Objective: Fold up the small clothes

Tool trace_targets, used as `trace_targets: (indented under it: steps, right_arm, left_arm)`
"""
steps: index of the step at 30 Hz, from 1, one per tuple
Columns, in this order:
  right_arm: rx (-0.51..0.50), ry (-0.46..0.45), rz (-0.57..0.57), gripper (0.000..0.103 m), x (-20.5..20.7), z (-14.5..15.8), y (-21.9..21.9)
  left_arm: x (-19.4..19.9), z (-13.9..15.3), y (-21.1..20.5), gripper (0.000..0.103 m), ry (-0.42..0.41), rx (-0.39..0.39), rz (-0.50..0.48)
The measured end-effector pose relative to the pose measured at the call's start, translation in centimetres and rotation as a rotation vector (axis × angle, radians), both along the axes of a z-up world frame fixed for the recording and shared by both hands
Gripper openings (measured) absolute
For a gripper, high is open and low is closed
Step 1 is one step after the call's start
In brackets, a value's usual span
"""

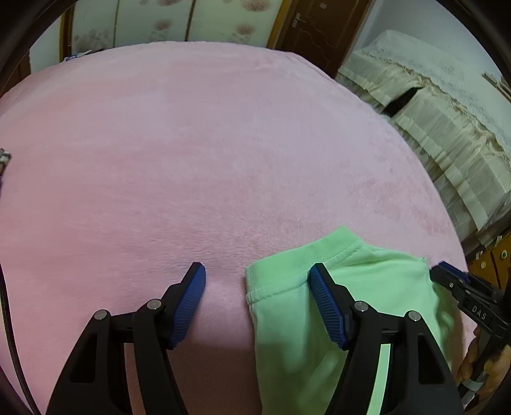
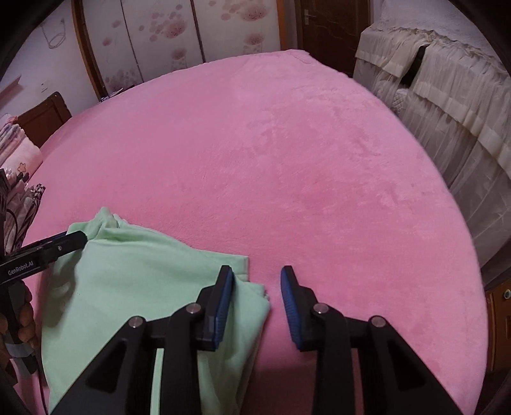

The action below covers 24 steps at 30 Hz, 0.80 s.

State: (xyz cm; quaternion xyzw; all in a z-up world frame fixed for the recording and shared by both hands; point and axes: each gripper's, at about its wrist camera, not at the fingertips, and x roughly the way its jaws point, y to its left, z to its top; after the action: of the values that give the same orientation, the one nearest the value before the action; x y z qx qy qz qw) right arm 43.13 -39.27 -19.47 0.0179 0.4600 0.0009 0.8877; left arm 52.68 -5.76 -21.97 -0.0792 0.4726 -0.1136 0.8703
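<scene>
A small light-green garment (image 1: 367, 287) lies on the pink blanket (image 1: 191, 159), its ribbed band toward the far side. My left gripper (image 1: 257, 284) is open just above the blanket; the garment's left edge lies between its fingers. In the right wrist view the garment (image 2: 134, 274) lies at the lower left. My right gripper (image 2: 257, 287) is open, with the garment's right corner between its fingers. Each gripper shows at the other view's edge: the right gripper (image 1: 447, 274) at the garment's right edge, the left gripper (image 2: 80, 239) at its far left corner.
The pink blanket (image 2: 287, 159) covers a wide bed. A cream ruffled cover (image 1: 447, 134) drapes furniture on the right. Flowered wardrobe doors (image 2: 166, 35) and a dark wooden door (image 2: 329, 25) stand behind. Patterned bedding (image 2: 19, 150) lies at the left.
</scene>
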Motion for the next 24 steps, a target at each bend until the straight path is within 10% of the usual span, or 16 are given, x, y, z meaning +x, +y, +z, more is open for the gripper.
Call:
trace_targets:
  steps: [15,24]
  right_arm:
    - [0.007,-0.121,0.074,0.030,-14.5,9.7,2.8]
    - [-0.014,-0.153,0.096,0.031,-20.5,10.5,4.7]
  left_arm:
    - [-13.7,10.1,-1.2,0.077,-0.084,0.053,-0.079]
    - [-22.8,11.4,-2.2,0.080,-0.103,0.081,-0.123]
